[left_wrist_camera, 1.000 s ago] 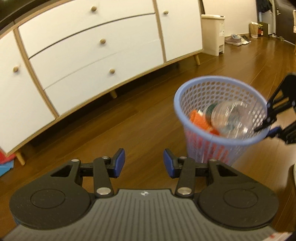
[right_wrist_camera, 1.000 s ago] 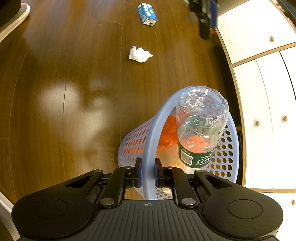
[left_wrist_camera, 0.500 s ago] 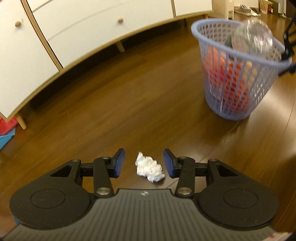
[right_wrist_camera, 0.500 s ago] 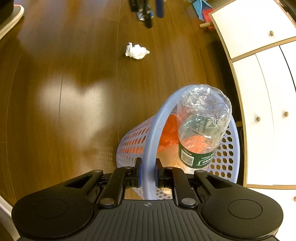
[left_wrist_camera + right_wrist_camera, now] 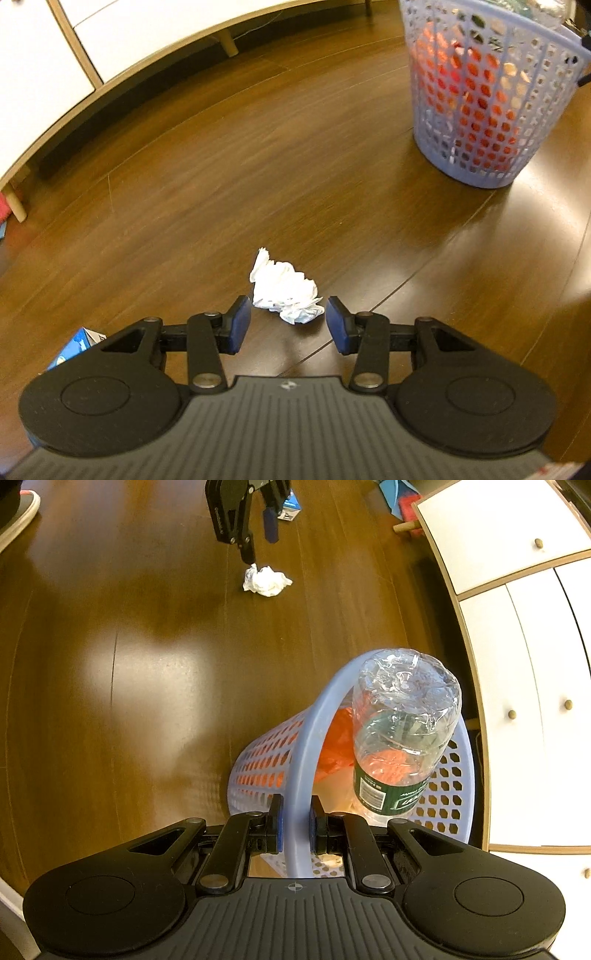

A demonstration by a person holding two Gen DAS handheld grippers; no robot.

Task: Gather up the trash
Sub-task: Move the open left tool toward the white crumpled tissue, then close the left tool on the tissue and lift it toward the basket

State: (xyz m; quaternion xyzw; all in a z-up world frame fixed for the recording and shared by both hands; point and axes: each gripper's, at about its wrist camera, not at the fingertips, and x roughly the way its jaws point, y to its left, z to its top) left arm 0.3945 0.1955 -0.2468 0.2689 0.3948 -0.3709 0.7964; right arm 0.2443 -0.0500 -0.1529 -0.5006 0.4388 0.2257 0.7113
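A crumpled white tissue [image 5: 284,290] lies on the wooden floor, just ahead of and between the open fingers of my left gripper [image 5: 288,323]. The right wrist view shows the same tissue [image 5: 266,580] with the left gripper [image 5: 260,544] hovering right above it. My right gripper [image 5: 295,821] is shut on the rim of the lilac mesh basket [image 5: 306,746]. A clear plastic bottle [image 5: 402,734] with a green label stands upside down in the basket beside orange trash [image 5: 334,738]. The basket [image 5: 484,92] stands at the upper right in the left wrist view.
A small blue carton [image 5: 290,509] lies on the floor behind the left gripper; its corner [image 5: 75,347] shows at the lower left. A white cabinet on wooden legs [image 5: 524,664] runs along the right. A shoe [image 5: 16,513] sits at the top left.
My left gripper has swung away from the basket and come down low over the tissue, which now lies at its fingertips. The right gripper has kept its hold on the basket rim.
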